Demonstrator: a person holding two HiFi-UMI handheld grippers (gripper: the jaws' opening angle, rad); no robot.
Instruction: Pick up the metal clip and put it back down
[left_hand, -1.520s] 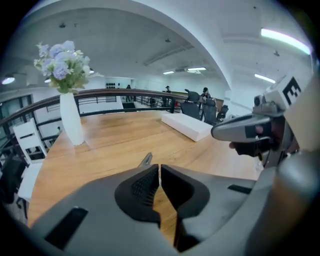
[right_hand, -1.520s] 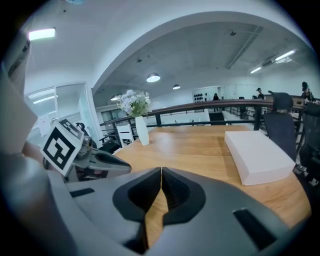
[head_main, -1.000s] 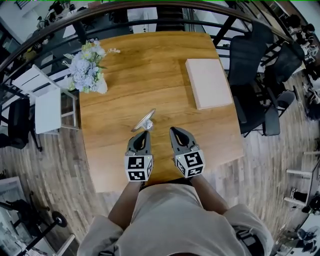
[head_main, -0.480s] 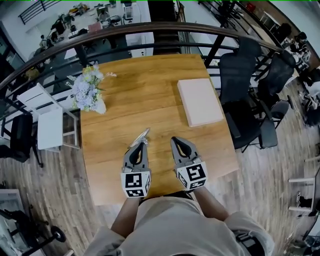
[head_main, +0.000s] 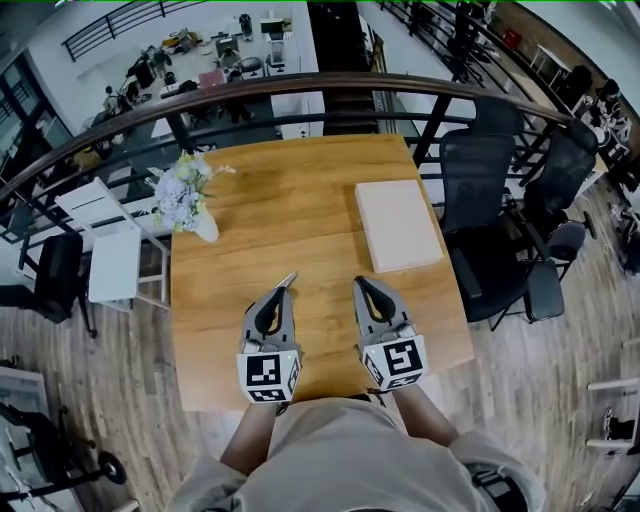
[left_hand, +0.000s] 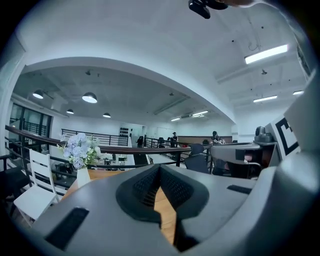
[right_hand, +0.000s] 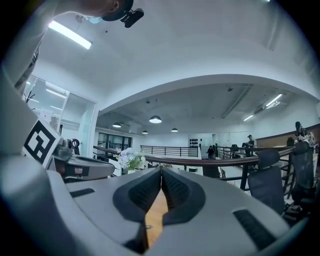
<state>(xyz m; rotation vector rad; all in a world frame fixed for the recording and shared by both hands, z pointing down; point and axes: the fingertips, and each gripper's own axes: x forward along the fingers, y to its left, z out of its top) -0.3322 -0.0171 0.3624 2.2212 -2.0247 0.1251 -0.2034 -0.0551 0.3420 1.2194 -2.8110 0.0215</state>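
Head view, over a wooden table (head_main: 300, 190): a person holds two grippers above the near edge, with a vase of flowers (head_main: 188, 198) at the far left as the marker for all else; the metal clip (head_main: 288, 277) lies on the wood nearer the person than the vase and to its right, showing only as a thin bright sliver just past the nose of the left gripper (head_main: 279, 298), which covers part of it from this angle; whether nose and clip touch cannot be told. The right gripper (head_main: 364, 288) hangs further right of the vase again, level with its partner and apart from the clip; a flat pale box (head_main: 398, 225) sits across the table from the vase, taking no part.

Left gripper view: the ribbed fingers (left_hand: 145, 187) are pressed together with nothing between them, and the camera looks out level toward the vase, not down at the clip; right gripper view: its fingers (right_hand: 176, 190) likewise meet, empty.

By this evidence the clip rests on the table in neither grip; the step in hand looks like the approach for the pick-up, though a finished put-down would look the same. A pick-up would call for the left gripper to tip its nose down, spread its fingers around the thin metal and close on it before lifting.
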